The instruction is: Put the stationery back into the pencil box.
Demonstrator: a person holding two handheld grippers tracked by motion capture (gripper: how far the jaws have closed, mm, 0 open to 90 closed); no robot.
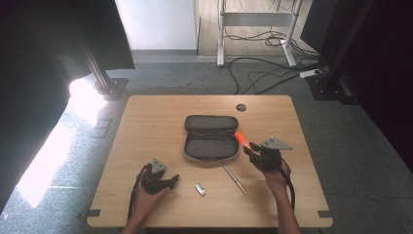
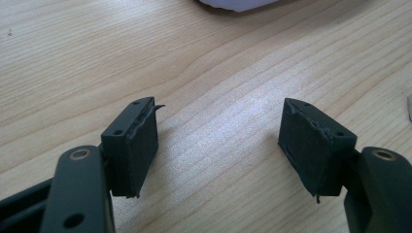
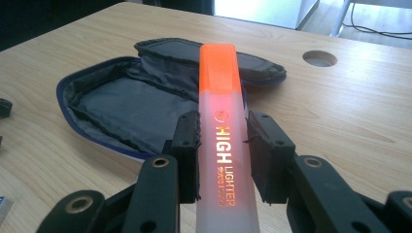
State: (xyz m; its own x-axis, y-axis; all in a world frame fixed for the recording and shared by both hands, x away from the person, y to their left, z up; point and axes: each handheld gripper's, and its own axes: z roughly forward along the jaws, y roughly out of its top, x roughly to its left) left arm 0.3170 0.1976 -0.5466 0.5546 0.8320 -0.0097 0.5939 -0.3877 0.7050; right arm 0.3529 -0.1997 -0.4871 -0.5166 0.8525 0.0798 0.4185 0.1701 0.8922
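An orange highlighter [image 3: 221,126] with a bright orange cap sticks forward between the jaws of my right gripper [image 3: 222,145], which is shut on its pale barrel. From above, that gripper [image 1: 254,149] sits just right of the open grey pencil case [image 1: 210,142], the highlighter [image 1: 242,139] tip pointing at the case's right edge. The case [image 3: 121,109] lies unzipped, its lining bare. My left gripper [image 2: 218,141] stands open low over bare wood, nothing between its pads. In the high view it [image 1: 174,180] rests at the front left.
A silver pen [image 1: 235,179] lies on the table [image 1: 156,117] in front of the case, and a small white eraser [image 1: 200,189] lies right of the left gripper. A round cable hole [image 1: 241,107] is at the back. Cables and desk legs are on the floor beyond.
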